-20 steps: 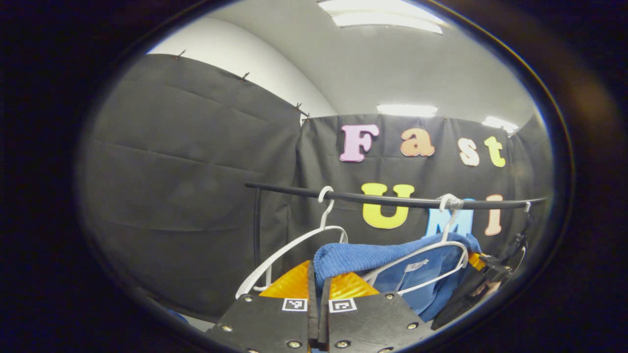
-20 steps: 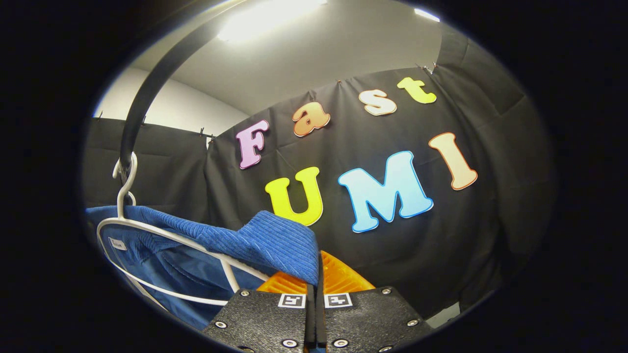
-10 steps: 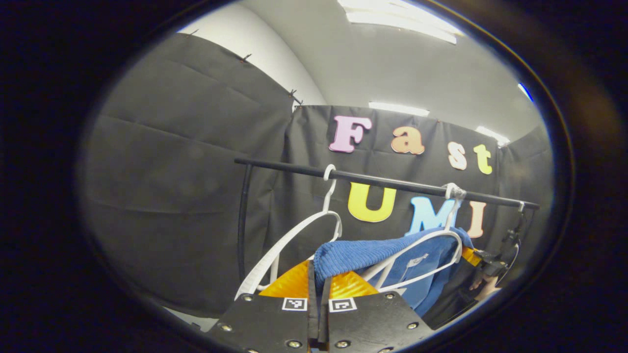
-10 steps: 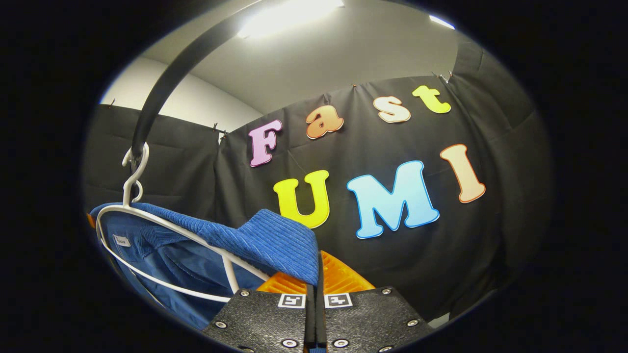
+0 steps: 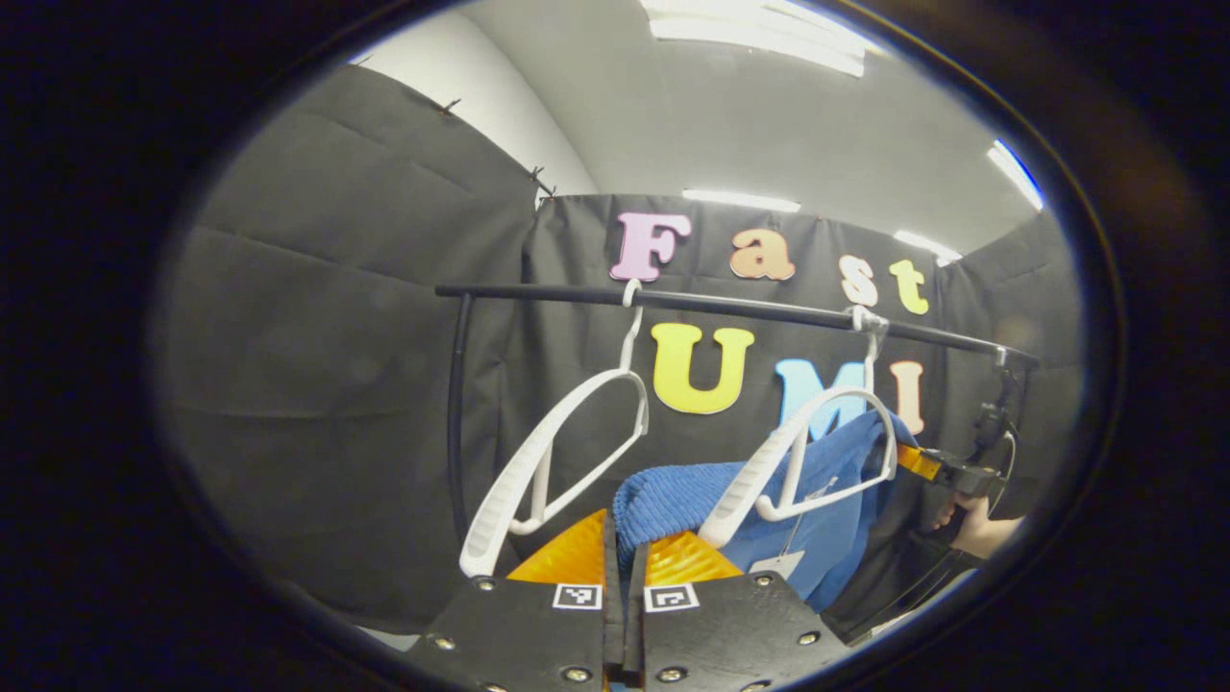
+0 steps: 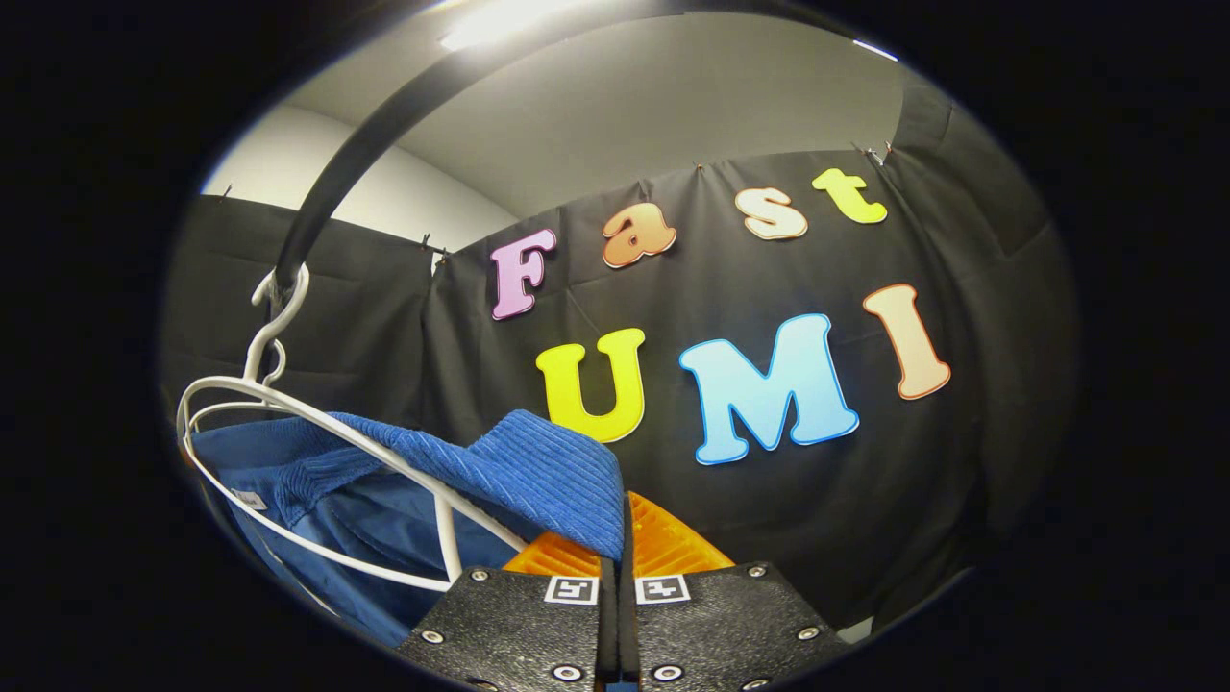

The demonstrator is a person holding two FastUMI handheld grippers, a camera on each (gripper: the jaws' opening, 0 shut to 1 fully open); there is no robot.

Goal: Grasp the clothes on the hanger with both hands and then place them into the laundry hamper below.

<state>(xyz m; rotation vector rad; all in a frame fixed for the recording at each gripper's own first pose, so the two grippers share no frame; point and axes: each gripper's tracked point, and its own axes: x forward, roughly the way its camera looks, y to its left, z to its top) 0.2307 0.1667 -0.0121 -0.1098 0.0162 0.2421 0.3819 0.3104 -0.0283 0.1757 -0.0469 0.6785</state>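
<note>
Everything hangs off the black rail (image 5: pixel 730 308), so I take my bearings from that. Two white hangers hook over it. The bare hanger (image 5: pixel 557 452) sits nearer the rail's upright post. The second hanger (image 5: pixel 817 452) hangs farther along, toward the rail's far end, and the blue garment (image 5: pixel 826 519) is draped on it below the rail.

In the left gripper view, the left gripper (image 5: pixel 623 538) sits below the rail, under the stretch between the two hangers. Its two fingers are closed tight together with a ribbed blue fold of the garment pinched between them; the cloth bulges up just above the tips. From that fold the cloth runs up and across to the second hanger. A small white tag (image 5: pixel 769 565) dangles from the garment's inner side.

Toward the far end of the rail and lower down, a hand (image 5: pixel 975 533) holds the other gripper, which reaches toward the garment's far edge.

In the right gripper view, the rail (image 6: pixel 384 125) arcs overhead and the clothed hanger (image 6: pixel 317 461) hooks onto it at the left. The right gripper (image 6: pixel 621 553) is beneath the rail, its fingers also pressed together on a ribbed blue corner of the garment (image 6: pixel 538 471), which peaks just above the tips. The darker inner side of the cloth sags inside the hanger's loop, below the wire.
</note>
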